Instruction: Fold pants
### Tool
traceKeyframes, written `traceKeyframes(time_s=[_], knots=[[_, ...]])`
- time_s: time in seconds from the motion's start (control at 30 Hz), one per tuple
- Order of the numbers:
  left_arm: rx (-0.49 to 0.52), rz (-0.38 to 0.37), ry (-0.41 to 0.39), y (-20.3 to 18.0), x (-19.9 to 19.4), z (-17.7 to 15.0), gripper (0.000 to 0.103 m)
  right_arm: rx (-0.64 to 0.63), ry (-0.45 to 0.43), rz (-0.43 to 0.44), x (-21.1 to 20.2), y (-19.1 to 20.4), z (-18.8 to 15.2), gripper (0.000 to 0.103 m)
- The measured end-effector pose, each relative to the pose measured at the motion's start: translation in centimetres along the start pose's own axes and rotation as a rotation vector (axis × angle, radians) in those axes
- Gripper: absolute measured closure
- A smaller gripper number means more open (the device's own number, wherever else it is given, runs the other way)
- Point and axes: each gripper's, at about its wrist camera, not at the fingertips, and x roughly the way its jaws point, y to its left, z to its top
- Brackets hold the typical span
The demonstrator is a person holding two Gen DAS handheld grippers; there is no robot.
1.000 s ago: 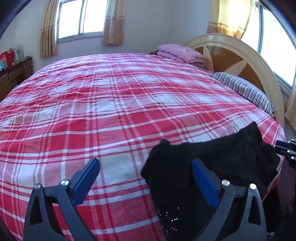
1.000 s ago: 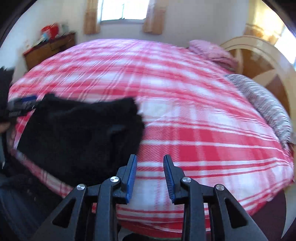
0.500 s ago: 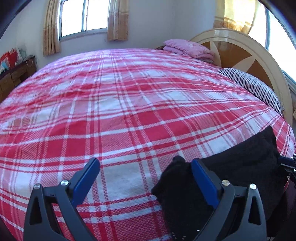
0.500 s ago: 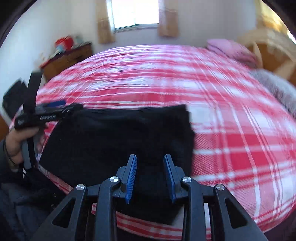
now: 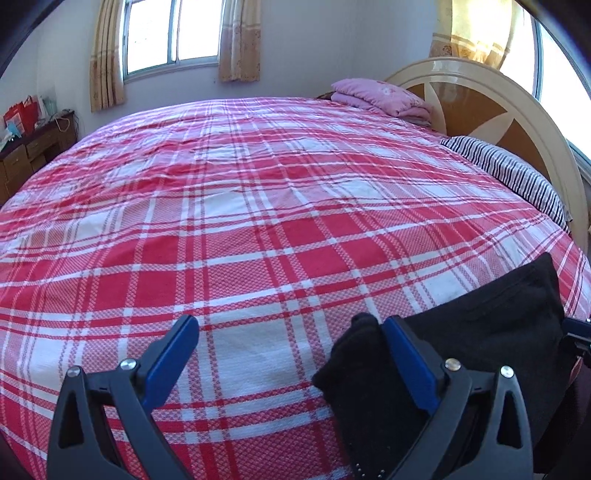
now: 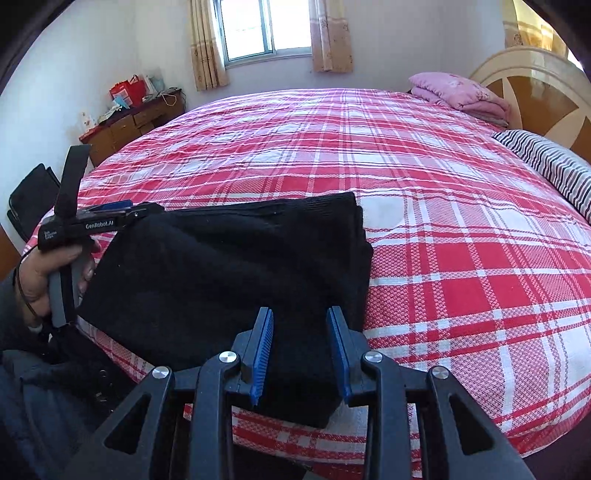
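The black pants (image 6: 229,273) lie folded on the red checked bed (image 6: 443,221), near its edge. The left gripper (image 5: 291,354) is wide apart beside the pants. The right gripper (image 6: 300,354) is narrow above them, holding nothing.

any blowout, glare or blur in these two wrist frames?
Left wrist: window at right blown out, glare on the headboard; sharp. Right wrist: far window overexposed, black pants nearly detail-less; sharp. Both: fisheye bulges the bed, dark corners.
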Motion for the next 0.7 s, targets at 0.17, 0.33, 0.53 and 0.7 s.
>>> traceKeyframes(time_s=[0.17,0.33,0.53,0.7], knots=[[0.019,0.014,-0.015,-0.2,-1.1,0.0,0.001,-0.008,-0.019,-0.014,-0.9,1.0,0.6,0.066],[0.025,0.007,-0.020,-0.4,-2.2,-0.2,0.001,-0.056,-0.068,-0.013,-1.8,2.6,1.7,0.058],[0.078,-0.030,-0.018,-1.9,-3.5,-0.8,0.001,-0.096,-0.082,-0.006,-0.7,3.9,3.6,0.058],[0.070,-0.138,0.059,-2.6,-2.9,-2.4,0.001,-0.042,-0.053,-0.137,0.6,1.8,3.8,0.057]])
